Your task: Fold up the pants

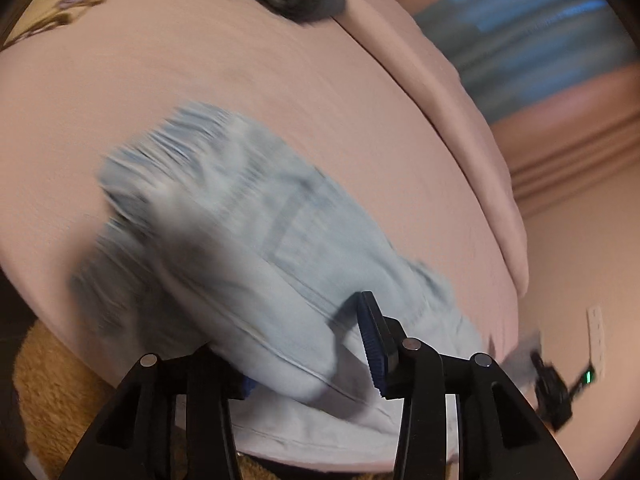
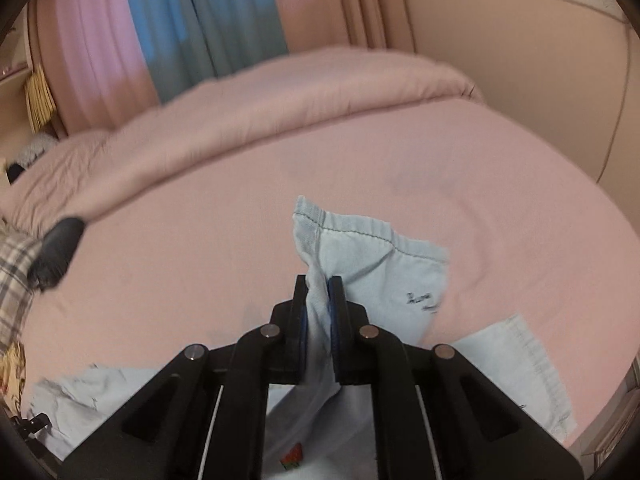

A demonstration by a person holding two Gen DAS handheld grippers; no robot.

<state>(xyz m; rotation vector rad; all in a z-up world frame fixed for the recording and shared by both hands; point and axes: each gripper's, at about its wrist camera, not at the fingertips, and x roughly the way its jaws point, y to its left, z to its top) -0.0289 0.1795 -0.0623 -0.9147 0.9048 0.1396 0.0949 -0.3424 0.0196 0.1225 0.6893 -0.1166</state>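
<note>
Between your right gripper's [image 2: 318, 300] fingers: a bunched fold of the pale blue pants [image 2: 376, 264], jaws pinched tight on it, a hem corner standing up just beyond the tips. Nearest your left gripper [image 1: 308, 360]: jaws spread, a thick roll of the same pants [image 1: 248, 248] lying between them; whether the fingers press it, you cannot tell, since one finger is hidden behind the cloth.

Progress, as a judgement: early to middle. The pants lie rumpled on the pink bedsheet [image 2: 200, 240], with loose parts showing at both lower edges of the right view; no neat fold is visible, and flattening and final folds remain.

Farther off: a dark object [image 2: 56, 252] near the rolled pink duvet [image 2: 280, 96], identity unclear; curtains [image 2: 200, 20] behind.

Hard to read: the left view is heavily motion-blurred, and the waistband and full leg length are cut off.
</note>
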